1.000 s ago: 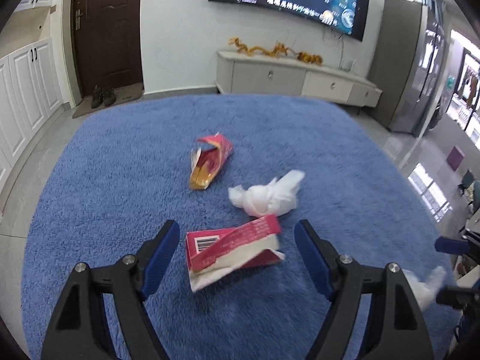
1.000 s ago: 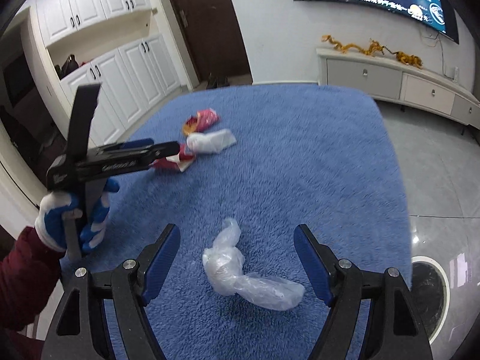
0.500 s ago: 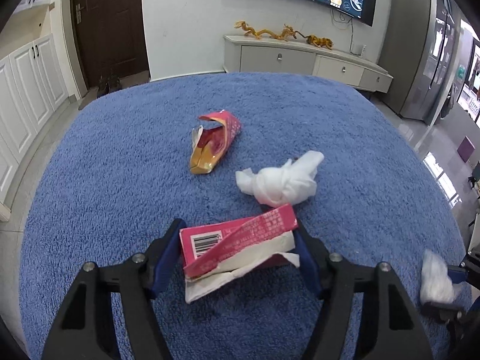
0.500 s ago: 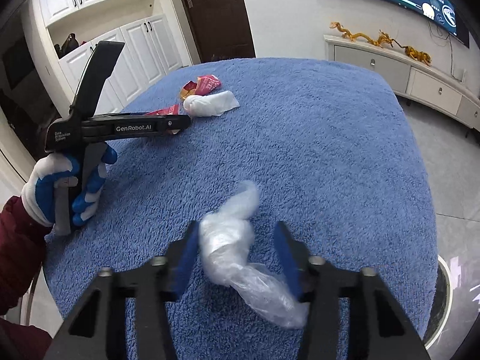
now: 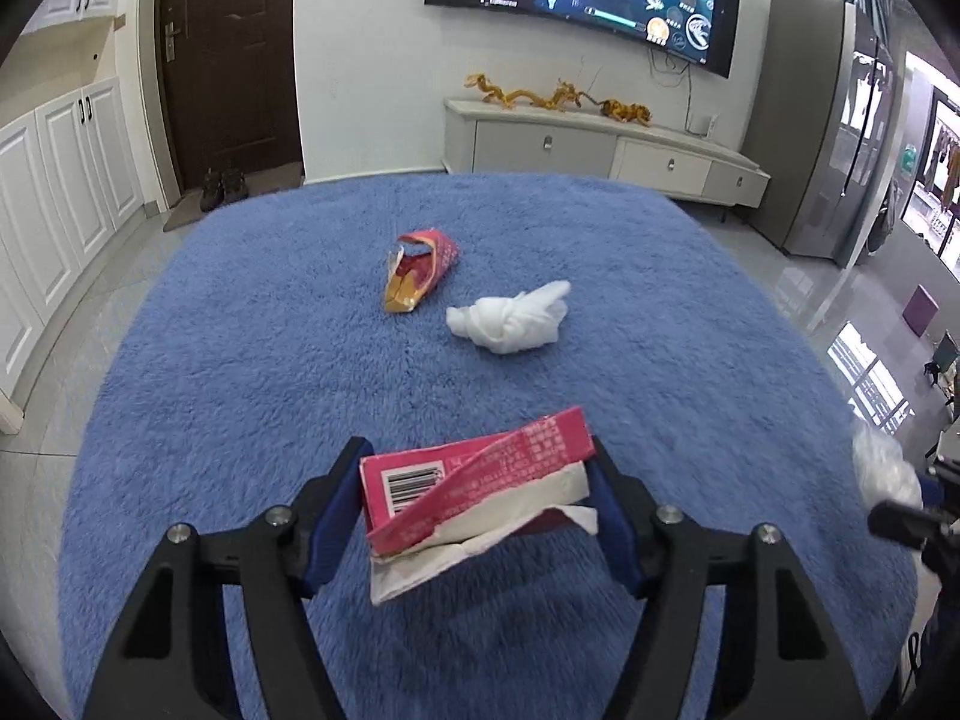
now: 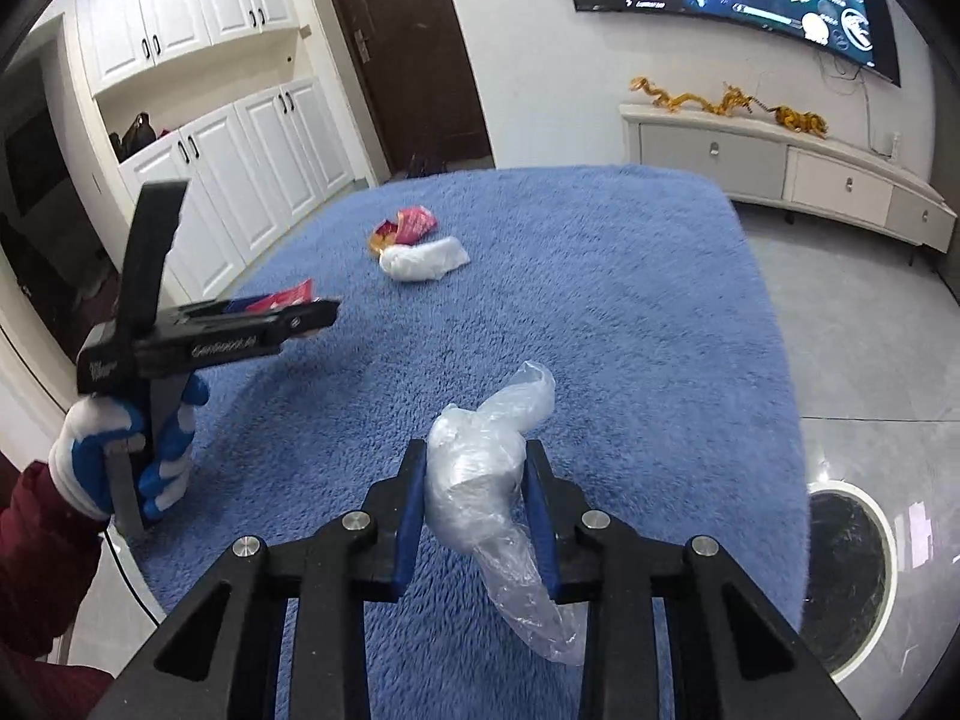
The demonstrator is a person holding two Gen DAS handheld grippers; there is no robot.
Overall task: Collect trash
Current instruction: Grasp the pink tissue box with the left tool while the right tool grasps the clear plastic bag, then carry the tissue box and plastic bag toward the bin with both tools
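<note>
My left gripper [image 5: 477, 480] is shut on a torn pink carton [image 5: 474, 474] with white paper hanging out, held above the blue rug [image 5: 270, 360]. My right gripper [image 6: 477, 480] is shut on a crumpled clear plastic bag [image 6: 480, 468], lifted off the rug. A red and yellow snack wrapper [image 5: 420, 267] and a white tissue wad [image 5: 510, 318] lie on the rug farther away; both also show in the right wrist view, the wrapper [image 6: 405, 225] and the wad [image 6: 423, 261]. The left gripper with the carton shows at the left of the right wrist view [image 6: 288, 306].
The rug [image 6: 630, 300] covers a raised surface with tiled floor around it. White cabinets [image 6: 240, 168] stand at left, a TV console [image 5: 600, 150] and a dark door [image 5: 228, 60] at the back. A round dark opening [image 6: 846, 576] lies on the floor at right.
Both grippers went from open to shut, the left on the pink carton and the right on the plastic bag, and both have lifted their loads off the rug.
</note>
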